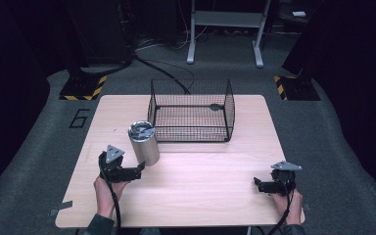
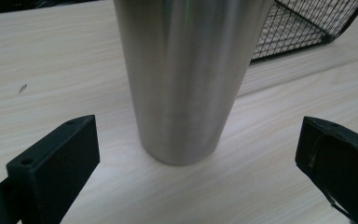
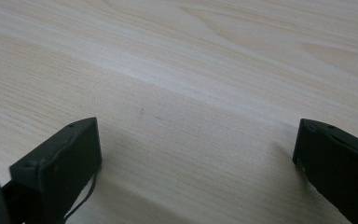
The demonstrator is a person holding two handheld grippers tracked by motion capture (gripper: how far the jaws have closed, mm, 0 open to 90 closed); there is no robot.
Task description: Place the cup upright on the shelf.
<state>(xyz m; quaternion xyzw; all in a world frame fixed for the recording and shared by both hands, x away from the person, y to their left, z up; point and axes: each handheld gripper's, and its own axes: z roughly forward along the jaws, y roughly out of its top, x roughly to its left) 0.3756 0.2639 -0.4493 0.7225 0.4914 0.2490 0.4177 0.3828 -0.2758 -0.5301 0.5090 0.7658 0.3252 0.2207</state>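
left tool (image 1: 138, 171) gaping wide just near of the upright brushed-steel cylindrical tumbler (image 1: 144, 143), right tool (image 1: 260, 184) sitting wide open over bare pale wooden worktop (image 1: 200, 181), black wire basket (image 1: 192, 110) sitting far side

Brushed steel cylinder cup (image 2: 186, 79), upright, just ahead of the left gripper (image 2: 198, 154), centred between its spread jaws, untouched.

Dim rm – grey carpet (image 1: 39, 147), white frame legs (image 1: 225, 29) at back.

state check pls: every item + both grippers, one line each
Brushed steel cylindrical cup: upright on the table, ungripped.
Black wire mesh basket: upright, nothing inside.
Left gripper: jaws open, facing the cup's base.
Right gripper: jaws open over bare light wooden table.
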